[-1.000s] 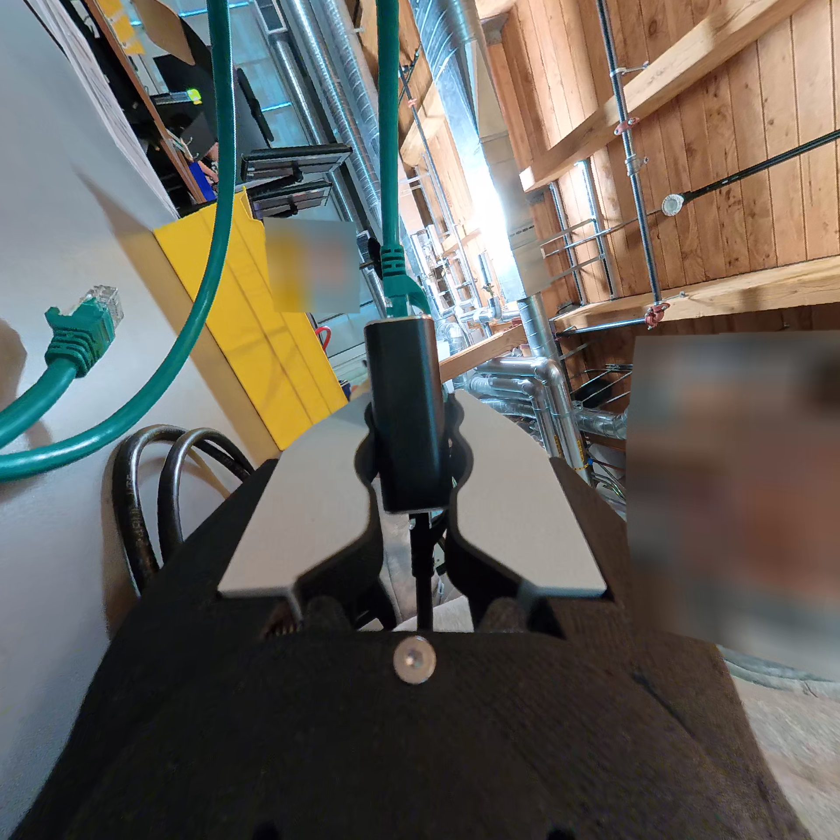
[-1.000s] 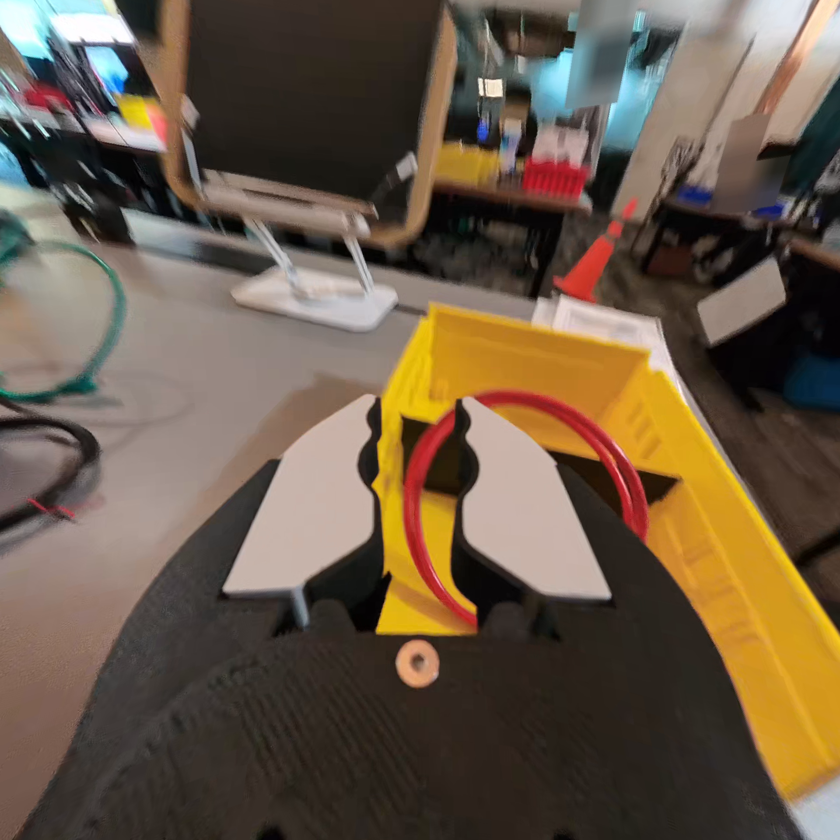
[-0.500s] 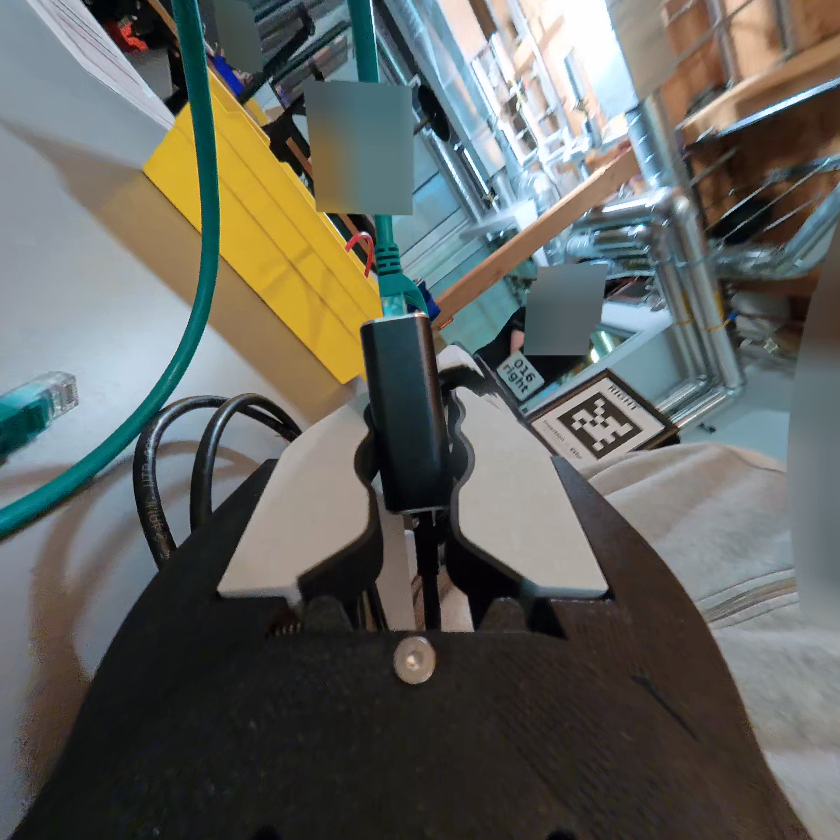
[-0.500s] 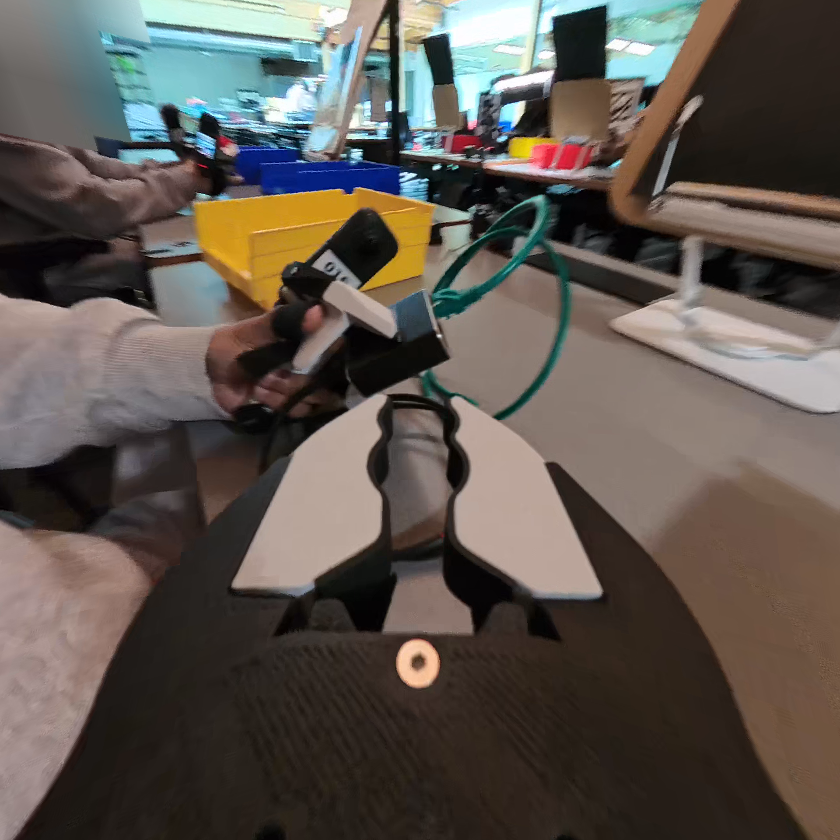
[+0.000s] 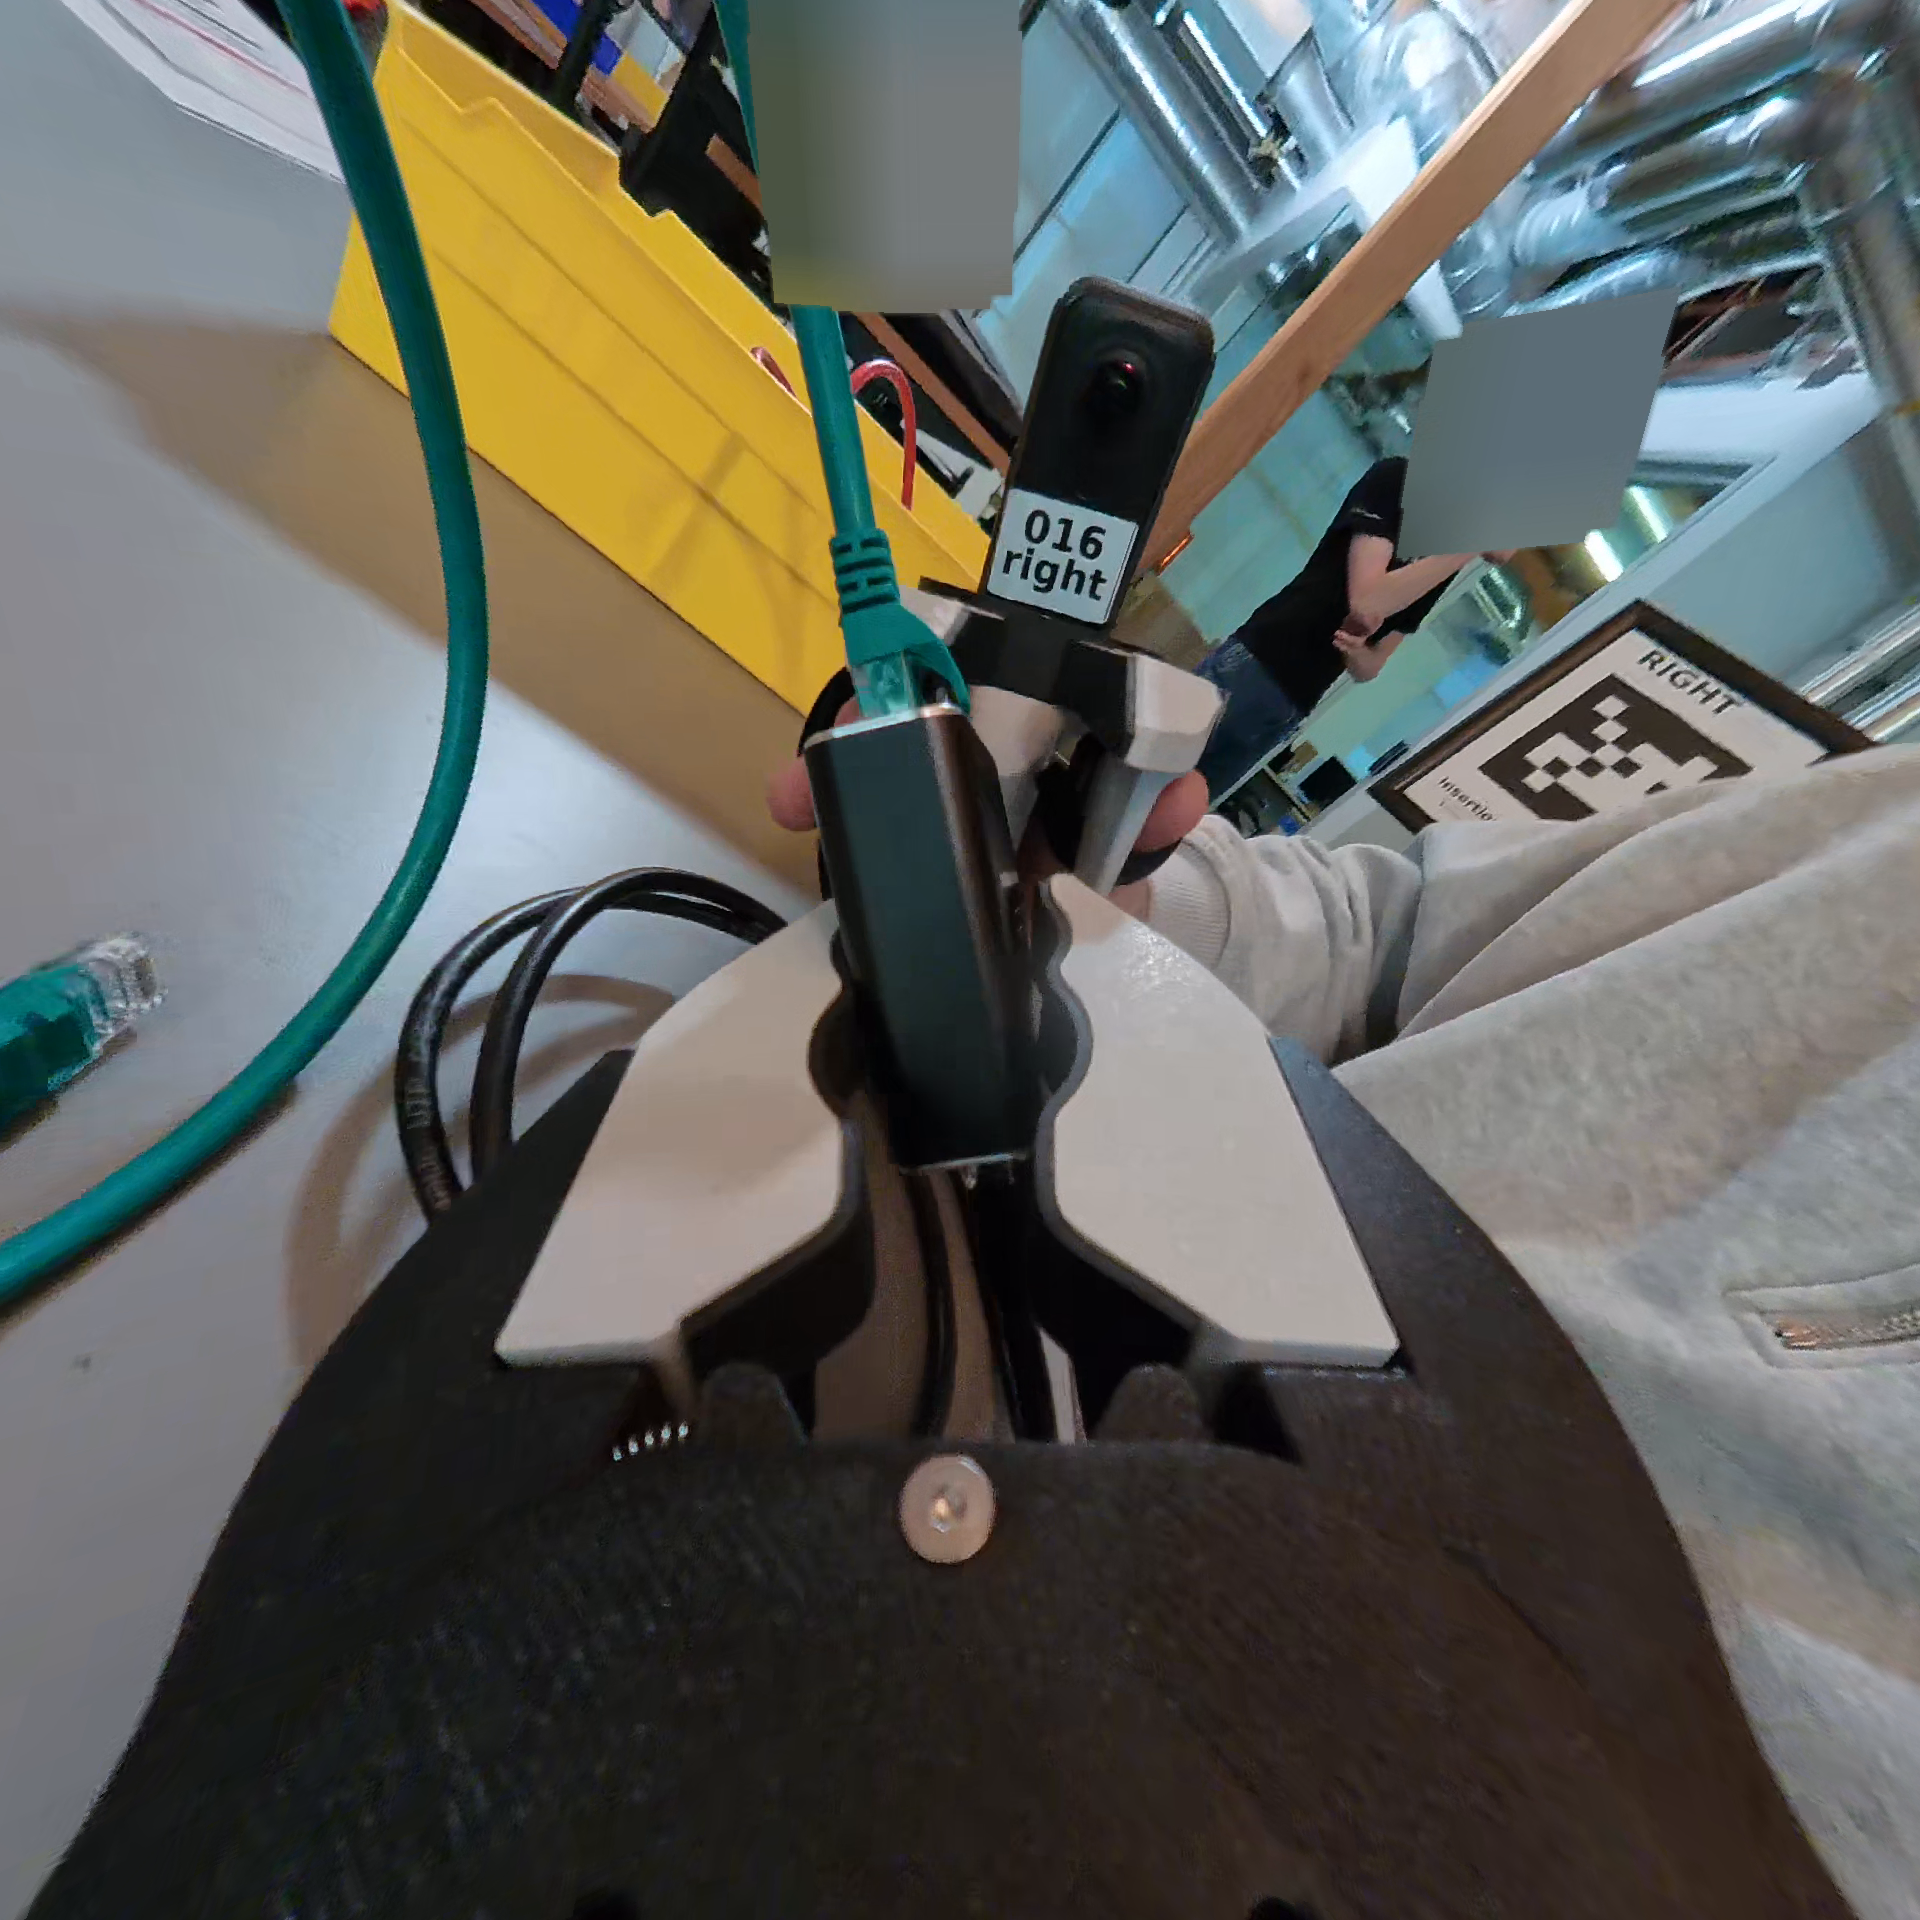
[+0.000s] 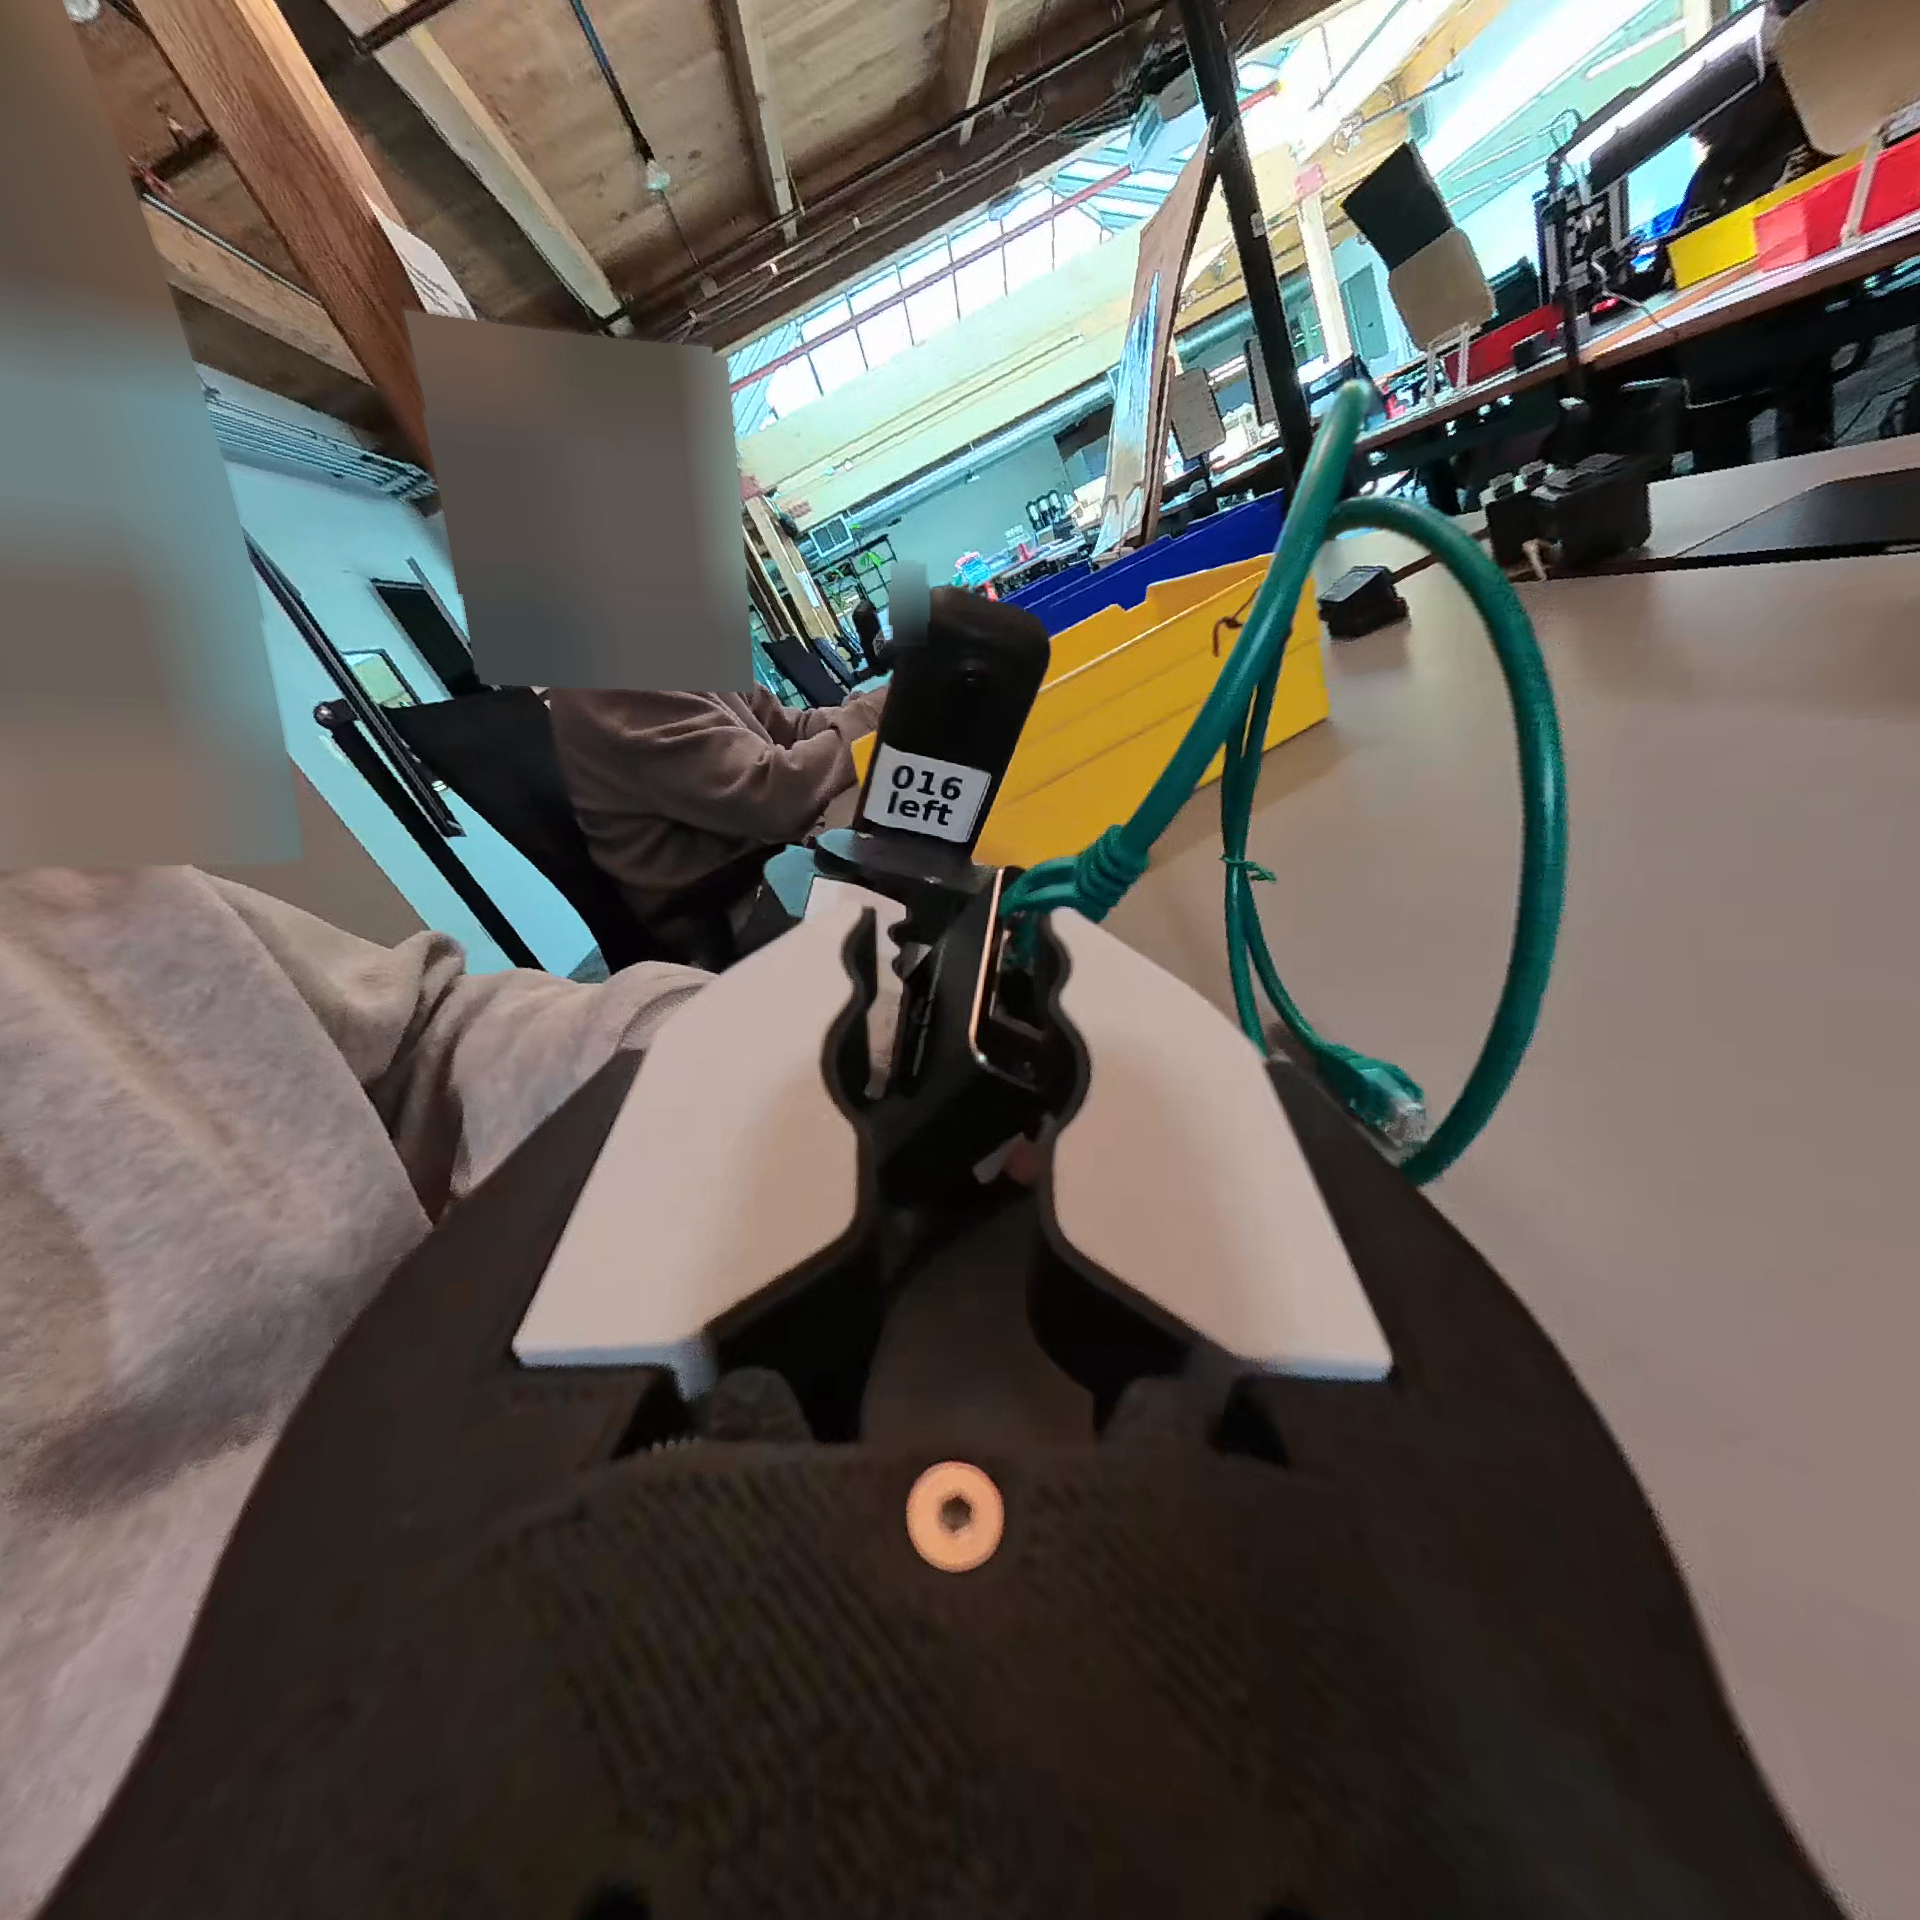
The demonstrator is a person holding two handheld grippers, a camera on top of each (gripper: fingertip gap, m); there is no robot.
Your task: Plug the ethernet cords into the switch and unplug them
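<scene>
Both views evenly and brightly lit by daylight. Strongest light admitted through high windows [image 6: 935, 312], slightly blown out. Soft shadow cast on table [image 5: 208, 644] beside yellow bin [image 5: 582, 343]; fainter shadows thrown under green cable [image 5: 436, 582] and black cable [image 5: 499, 997]. Straight lines bent toward edges by wide-angle lens. Near sleeve [image 6: 208, 1143] and frame margins rendered soft. Mild sheen seen on silver ducts [image 5: 1195, 135].

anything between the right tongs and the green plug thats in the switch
Nothing visible does: the green plug sits right at the tips of the right tongs, and only the black switch it is plugged into lies in their gap.
</scene>
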